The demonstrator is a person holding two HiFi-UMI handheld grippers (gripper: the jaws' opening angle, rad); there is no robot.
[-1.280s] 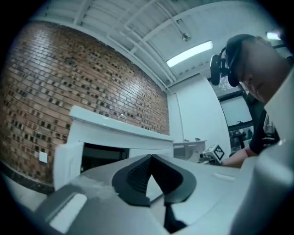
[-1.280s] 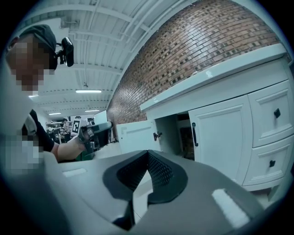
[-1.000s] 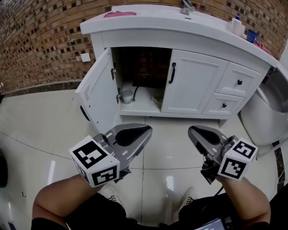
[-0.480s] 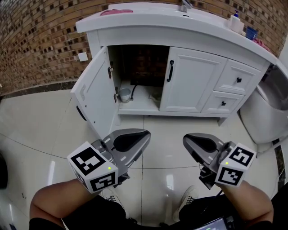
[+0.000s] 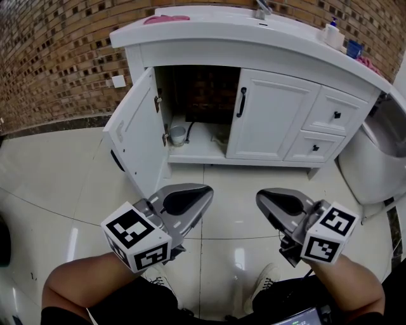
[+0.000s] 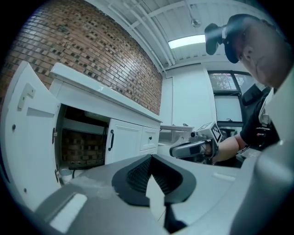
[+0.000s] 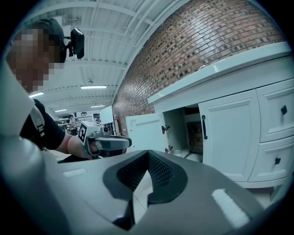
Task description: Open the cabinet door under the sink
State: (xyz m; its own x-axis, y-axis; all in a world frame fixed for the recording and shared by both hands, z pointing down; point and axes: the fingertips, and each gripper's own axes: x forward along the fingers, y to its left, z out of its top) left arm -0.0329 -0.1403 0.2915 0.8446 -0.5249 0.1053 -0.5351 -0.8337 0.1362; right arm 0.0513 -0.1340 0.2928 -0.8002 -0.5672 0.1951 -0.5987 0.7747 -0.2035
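The cabinet door [image 5: 135, 136] under the sink stands wide open, swung out to the left on its hinges, its inner face turned toward the dark opening. Inside the open compartment a small pale cup [image 5: 178, 134] sits on the cabinet floor near the hinge side, with a dark hose beside it and brick showing at the back. The neighbouring door [image 5: 271, 117] is closed, its black handle [image 5: 242, 103] upright along its left edge, and two drawers stack to its right. On the white tabletop [image 5: 254, 35] above lie a pink cloth [image 5: 168, 19] at the left and some bottles [image 5: 335, 35] at the right.

Both grippers hover low over the glossy tiled floor [image 5: 63, 190], well apart from the cabinet and side by side, pointing toward it. The left gripper [image 5: 198, 193] has its fingers pressed together with nothing between them. The right gripper [image 5: 268, 199] likewise shows its fingers closed tip to tip and empty
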